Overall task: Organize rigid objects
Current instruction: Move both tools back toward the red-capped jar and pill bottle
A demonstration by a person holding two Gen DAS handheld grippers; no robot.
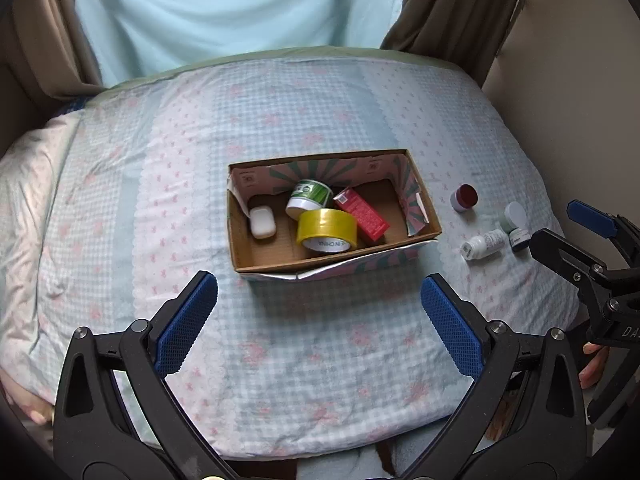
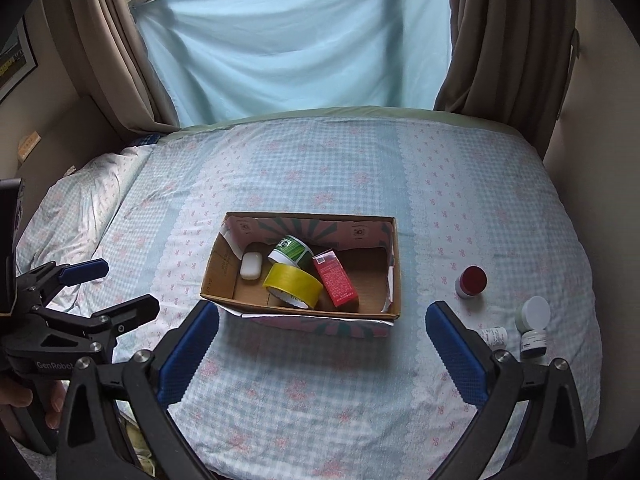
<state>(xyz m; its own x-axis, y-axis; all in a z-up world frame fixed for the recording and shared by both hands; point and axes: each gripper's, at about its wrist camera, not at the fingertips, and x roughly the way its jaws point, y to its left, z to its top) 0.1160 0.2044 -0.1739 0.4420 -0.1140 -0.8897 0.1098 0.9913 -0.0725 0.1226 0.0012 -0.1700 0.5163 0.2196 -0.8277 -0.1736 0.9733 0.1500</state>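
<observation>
Both the left gripper [image 1: 319,320] and the right gripper [image 2: 322,354] hover empty with jaws spread wide, since the open brown cardboard box [image 2: 224,276] already holds four items, while four small jars and bottles, including the red-lidded round jar [image 2: 472,281], wait at the box's 3 o'clock.

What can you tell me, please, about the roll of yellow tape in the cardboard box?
The roll of yellow tape is a wide, glossy roll on a white core printed with dark letters. It lies tilted inside the open cardboard box, near its front wall, with the core opening facing the front. It leans against the green-labelled white jar behind it and touches the red carton on its right. The white soap-like bar lies apart on its left. Neither gripper touches it.
</observation>
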